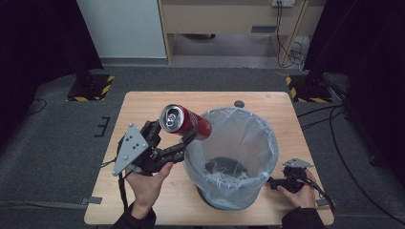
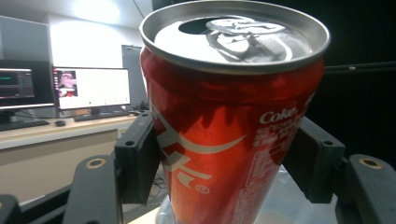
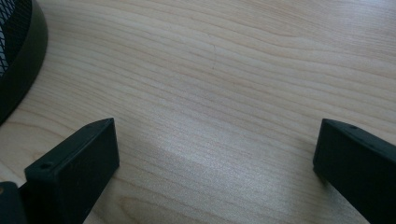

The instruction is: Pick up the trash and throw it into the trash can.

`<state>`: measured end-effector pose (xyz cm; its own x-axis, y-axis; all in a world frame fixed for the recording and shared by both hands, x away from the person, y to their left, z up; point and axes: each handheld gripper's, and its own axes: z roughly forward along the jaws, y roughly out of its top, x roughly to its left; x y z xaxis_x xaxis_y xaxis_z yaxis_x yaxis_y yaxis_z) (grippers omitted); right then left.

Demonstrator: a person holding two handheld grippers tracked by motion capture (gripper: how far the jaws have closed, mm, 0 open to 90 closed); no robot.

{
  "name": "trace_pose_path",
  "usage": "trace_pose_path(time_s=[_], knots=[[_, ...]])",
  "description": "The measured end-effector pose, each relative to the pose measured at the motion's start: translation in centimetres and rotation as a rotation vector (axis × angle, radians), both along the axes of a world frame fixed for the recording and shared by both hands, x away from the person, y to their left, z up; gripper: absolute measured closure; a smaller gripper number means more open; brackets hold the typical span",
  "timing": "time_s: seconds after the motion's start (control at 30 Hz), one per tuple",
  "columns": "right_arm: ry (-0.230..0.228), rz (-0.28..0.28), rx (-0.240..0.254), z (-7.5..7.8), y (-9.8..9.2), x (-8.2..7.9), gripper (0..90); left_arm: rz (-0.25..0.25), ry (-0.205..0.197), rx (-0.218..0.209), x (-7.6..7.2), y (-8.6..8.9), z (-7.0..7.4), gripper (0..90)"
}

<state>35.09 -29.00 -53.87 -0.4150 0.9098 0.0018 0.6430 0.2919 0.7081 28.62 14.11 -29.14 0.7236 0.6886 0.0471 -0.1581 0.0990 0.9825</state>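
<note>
Taking the bin point(image 1: 239, 157) as the landmark, the nearest things to the person were the two hands at the front edge of the table point(image 1: 143, 102). The right hand point(image 1: 298, 191) rested on the wood just beside the bin's front right, holding the right gripper point(image 1: 273, 183) low against the tabletop, its tips pointing at the base of the bin. In the right gripper view its two black jaws stood wide apart with bare wood between them and nothing held, and the dark mesh base of the bin point(image 3: 16, 51) curved in at the upper left corner. The left hand point(image 1: 145, 183) was to the front left of the bin, raised off the table, and carried the left gripper point(image 1: 188, 136) with its grey three-cornered plate turned up and to the left. That gripper's jaws were clamped on a red soda can point(image 1: 186, 121), one pad on each side of the can's body, as the left gripper view showed close up point(image 2: 224, 130). The can was tilted, its opened silver top facing away from the bin to the left and its bottom end reaching over the bin's left rim, above the clear plastic liner point(image 1: 248, 129). The liner was folded over the rim all round. Beyond the bin, near the table's far edge, lay a small dark round spot point(image 1: 239, 104), too small to identify.
</note>
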Motion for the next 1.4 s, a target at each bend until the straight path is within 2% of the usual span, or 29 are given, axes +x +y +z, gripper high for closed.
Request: trace_pose_path(time_s=[0.13, 0.17, 0.33, 0.73, 0.9, 1.0, 1.13, 1.4], knots=[[0.000, 0.000, 0.000, 0.0, 0.0, 0.0, 0.4, -0.008, -0.009, 0.014, 0.1, -0.7, -0.2, 33.5], [0.000, 0.000, 0.000, 0.0, 0.0, 0.0, 0.4, -0.023, 0.006, 0.022, 0.1, -1.3, -0.4, 33.5], [0.000, 0.000, 0.000, 0.0, 0.0, 0.0, 0.4, -0.039, 0.022, 0.043, 0.2, -2.2, -0.9, 33.5], [0.000, 0.001, 0.000, 0.0, 0.0, 0.0, 0.4, -0.062, 0.079, 0.090, 0.5, -3.0, -2.8, 33.5], [0.000, 0.001, 0.000, 0.0, 0.0, 0.0, 0.4, -0.072, 0.100, 0.098, 0.4, -3.1, -3.5, 33.5], [0.000, 0.001, -0.001, 0.0, 0.0, 0.0, 0.4, -0.085, 0.115, 0.083, 0.4, -3.1, -3.7, 33.4], [0.000, 0.001, -0.001, 0.0, 0.0, 0.0, 0.4, -0.080, 0.117, 0.093, 0.3, -3.1, -3.7, 33.3], [0.000, 0.002, -0.001, 0.0, 0.0, 0.0, 0.4, -0.089, 0.118, 0.072, 0.1, -2.9, -3.7, 30.8]])
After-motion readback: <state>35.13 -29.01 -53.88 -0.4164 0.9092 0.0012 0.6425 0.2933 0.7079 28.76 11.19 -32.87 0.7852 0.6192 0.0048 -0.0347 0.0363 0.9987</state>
